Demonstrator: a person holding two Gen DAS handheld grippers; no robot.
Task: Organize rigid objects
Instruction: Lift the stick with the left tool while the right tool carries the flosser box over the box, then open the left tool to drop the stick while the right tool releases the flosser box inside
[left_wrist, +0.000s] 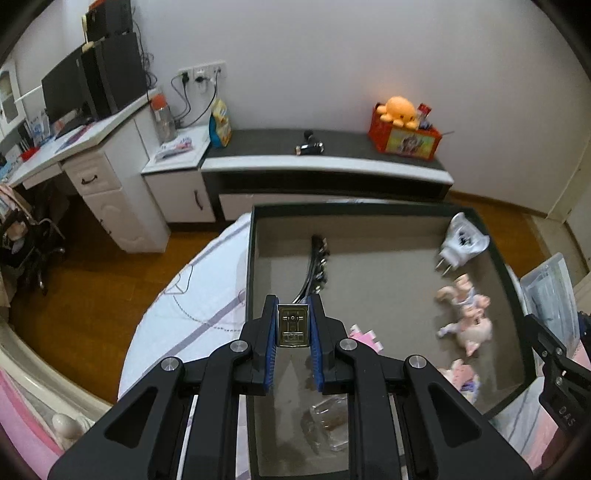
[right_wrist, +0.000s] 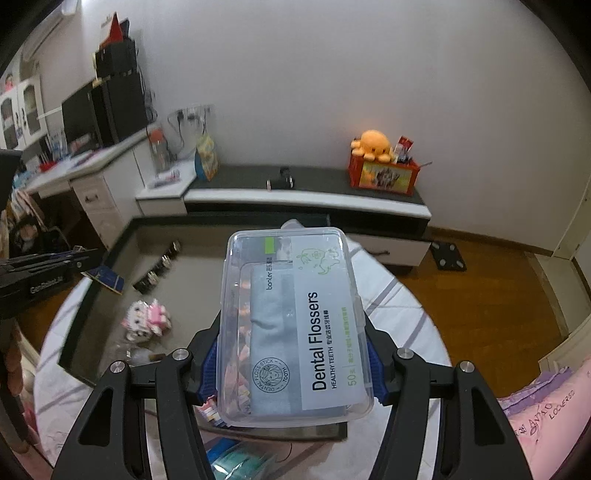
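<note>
Clamped across its short sides in our right jaws (right_wrist: 291, 365), the floss box (right_wrist: 291, 325) points its long axis away, above the tray's (right_wrist: 110, 258) right edge, while our left jaws (left_wrist: 292, 328) pinch a card (left_wrist: 292, 325) over the tray's left part.

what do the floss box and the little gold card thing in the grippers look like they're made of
Dental Flossers box: clear, glossy hard plastic; the contents and the paper label show through it.
Small gold card, clamped in the left gripper: looks like thin metal or metallic foil with a shiny embossed face; its blue back in the right view suggests printed card.
</note>
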